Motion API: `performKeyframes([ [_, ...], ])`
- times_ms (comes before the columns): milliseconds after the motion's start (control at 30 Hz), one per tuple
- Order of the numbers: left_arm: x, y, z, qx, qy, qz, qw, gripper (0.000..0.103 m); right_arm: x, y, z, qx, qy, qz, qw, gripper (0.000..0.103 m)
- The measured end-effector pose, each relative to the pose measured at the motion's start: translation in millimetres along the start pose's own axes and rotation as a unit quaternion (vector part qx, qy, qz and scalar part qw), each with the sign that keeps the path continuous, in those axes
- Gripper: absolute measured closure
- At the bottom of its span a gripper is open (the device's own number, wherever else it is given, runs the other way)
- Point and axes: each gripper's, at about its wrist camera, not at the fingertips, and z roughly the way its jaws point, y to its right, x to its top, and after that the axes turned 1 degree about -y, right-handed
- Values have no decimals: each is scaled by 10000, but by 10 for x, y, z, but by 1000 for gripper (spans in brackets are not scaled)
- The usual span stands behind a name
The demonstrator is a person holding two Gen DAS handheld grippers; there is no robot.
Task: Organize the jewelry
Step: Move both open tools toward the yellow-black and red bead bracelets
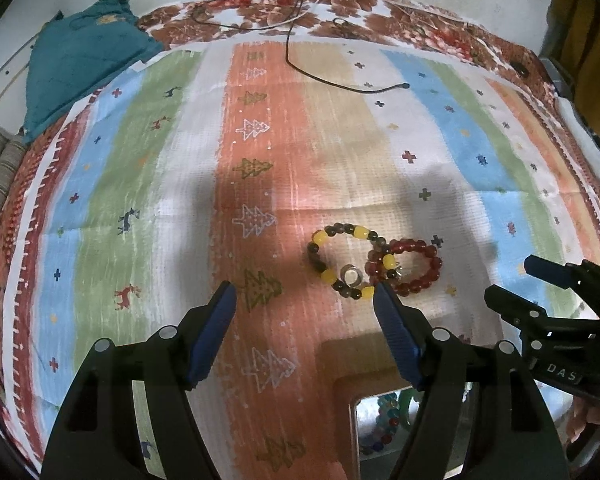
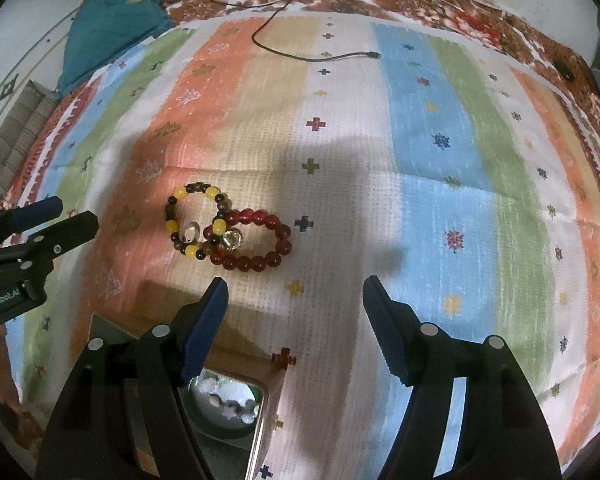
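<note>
A yellow-and-dark bead bracelet lies on the striped cloth, overlapping a red bead bracelet. A clear ring lies inside the yellow bracelet, and a second shiny ring lies where the two overlap. My left gripper is open and empty, its right fingertip just short of the yellow bracelet. My right gripper is open and empty, a little nearer than the red bracelet. A mirrored jewelry box with beads sits under the grippers.
The striped cloth covers a floral bedspread. A black cable lies at the far side. A teal garment is at the far left. Each gripper shows in the other's view, the right one and the left one.
</note>
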Motion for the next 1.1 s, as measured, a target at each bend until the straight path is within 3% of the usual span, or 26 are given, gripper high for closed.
performKeyframes([
  [1100, 253, -24, 792, 83, -537, 363, 9979, 32, 255, -22, 647, -170, -485, -244, 9984, 33],
])
